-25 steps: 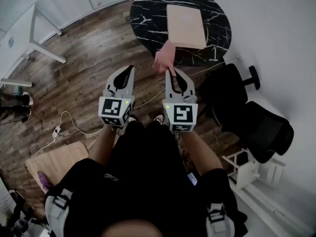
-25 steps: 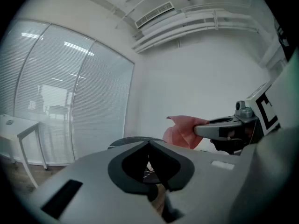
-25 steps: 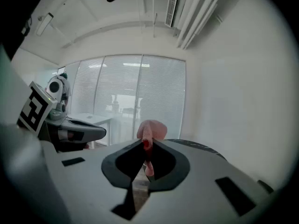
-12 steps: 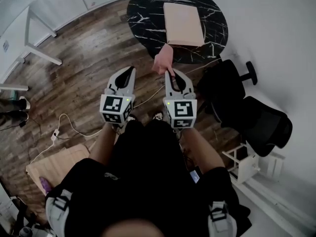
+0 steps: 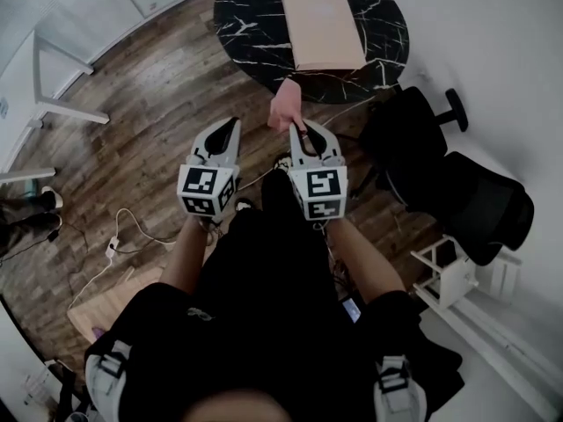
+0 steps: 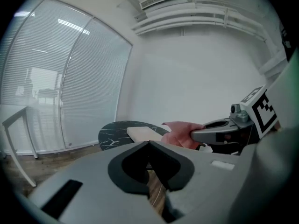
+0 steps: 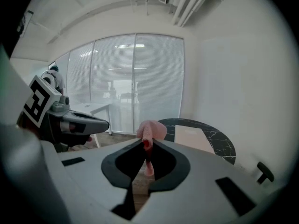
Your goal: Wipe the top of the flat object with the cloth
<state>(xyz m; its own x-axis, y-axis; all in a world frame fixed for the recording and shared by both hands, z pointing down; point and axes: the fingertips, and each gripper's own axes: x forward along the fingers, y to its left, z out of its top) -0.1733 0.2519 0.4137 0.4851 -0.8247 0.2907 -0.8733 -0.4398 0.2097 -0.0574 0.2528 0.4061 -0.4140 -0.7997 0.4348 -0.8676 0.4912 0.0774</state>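
Observation:
A beige flat board [image 5: 322,30] lies on the round black marble table [image 5: 251,25]. My right gripper [image 5: 297,128] is shut on a pink cloth [image 5: 285,105], which hangs bunched above the wooden floor, just short of the table's near edge. In the right gripper view the cloth [image 7: 150,130] sticks up from the right gripper [image 7: 147,144], with the board [image 7: 194,138] beyond it. My left gripper [image 5: 232,123] is level with it on the left, shut and holding nothing. In the left gripper view the left gripper [image 6: 149,143] points at the board [image 6: 142,133], beside the cloth [image 6: 180,133].
Two black office chairs [image 5: 457,200] stand to the right of the table. A white rack [image 5: 449,275] sits by the right wall. A white desk leg [image 5: 53,86] is at the left, with cables [image 5: 132,227] and a wooden panel [image 5: 114,301] on the floor.
The table and board have shifted up and slightly left in the head view. Both grippers keep their pose side by side, and the right one still holds the cloth.

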